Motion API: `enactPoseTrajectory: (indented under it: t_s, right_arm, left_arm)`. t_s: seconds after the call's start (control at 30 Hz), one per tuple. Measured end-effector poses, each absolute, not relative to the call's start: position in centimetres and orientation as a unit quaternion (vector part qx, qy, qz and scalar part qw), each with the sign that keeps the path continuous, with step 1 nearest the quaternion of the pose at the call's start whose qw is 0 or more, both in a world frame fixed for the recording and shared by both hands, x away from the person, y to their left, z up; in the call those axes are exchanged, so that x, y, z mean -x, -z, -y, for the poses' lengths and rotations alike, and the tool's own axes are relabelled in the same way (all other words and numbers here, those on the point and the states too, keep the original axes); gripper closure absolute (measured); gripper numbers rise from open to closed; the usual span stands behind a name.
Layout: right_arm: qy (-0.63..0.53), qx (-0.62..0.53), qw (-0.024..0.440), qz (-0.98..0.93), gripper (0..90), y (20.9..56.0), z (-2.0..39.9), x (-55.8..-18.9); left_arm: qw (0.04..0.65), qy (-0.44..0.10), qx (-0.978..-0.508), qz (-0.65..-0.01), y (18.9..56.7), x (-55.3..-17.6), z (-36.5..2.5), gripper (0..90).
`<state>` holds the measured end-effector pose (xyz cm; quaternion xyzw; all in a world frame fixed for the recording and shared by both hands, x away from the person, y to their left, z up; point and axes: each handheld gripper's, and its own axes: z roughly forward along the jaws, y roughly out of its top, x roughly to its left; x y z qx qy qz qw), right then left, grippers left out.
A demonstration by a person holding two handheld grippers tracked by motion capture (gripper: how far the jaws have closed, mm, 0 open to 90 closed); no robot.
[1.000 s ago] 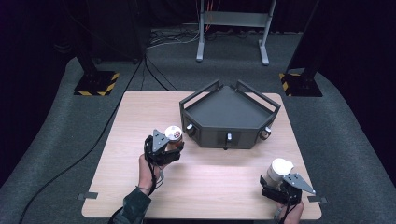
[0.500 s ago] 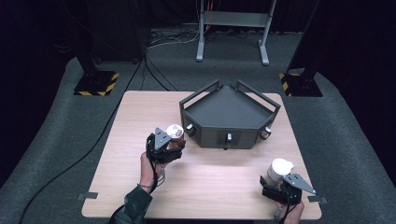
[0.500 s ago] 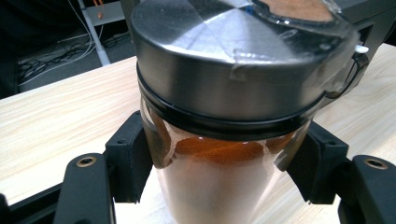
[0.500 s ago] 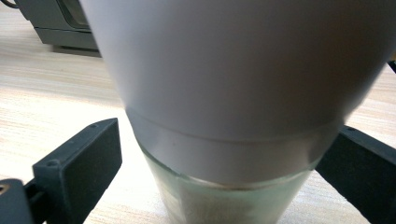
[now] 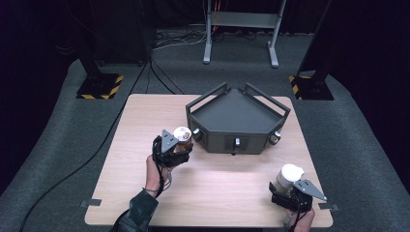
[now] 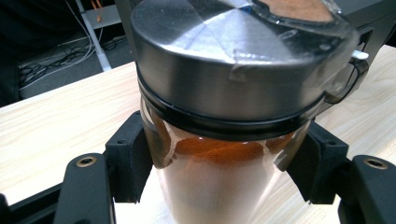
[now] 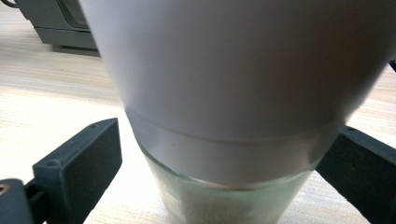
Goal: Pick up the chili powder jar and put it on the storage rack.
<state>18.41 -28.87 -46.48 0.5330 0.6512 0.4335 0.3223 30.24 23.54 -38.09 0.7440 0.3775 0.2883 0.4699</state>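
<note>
— What carries everything here?

— A light wood-grain bench [image 5: 145, 123], rectangular, standing on grey carpet.

— And what sits directly on it?

— A dark grey five-sided tray [image 5: 237, 121] with raised rails, at the far middle of the bench, small knobs along its near faces. At the near corners, small grey tabs [image 5: 90, 203] lie at the bench's edge, one on each side.

— The rest of the top?

— Bare wood across the near middle, with a bright patch of light on it.

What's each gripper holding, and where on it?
Left gripper: spice jar, by the glass body below its metal lid. Right gripper: white-capped jar, jaws flanking the glass below the cap; contact unclear.
</note>
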Motion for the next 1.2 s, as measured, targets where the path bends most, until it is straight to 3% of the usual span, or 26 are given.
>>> enactPoseTrajectory:
  t_s: [1.2]
  right_arm:
    - [-0.435,-0.533,0.321,-0.651,0.0,46.5,28.9,-18.4]
  left_arm:
    - [0.475,-0.286,-0.751,-0.360,36.8,-31.4,-22.5,31.7]
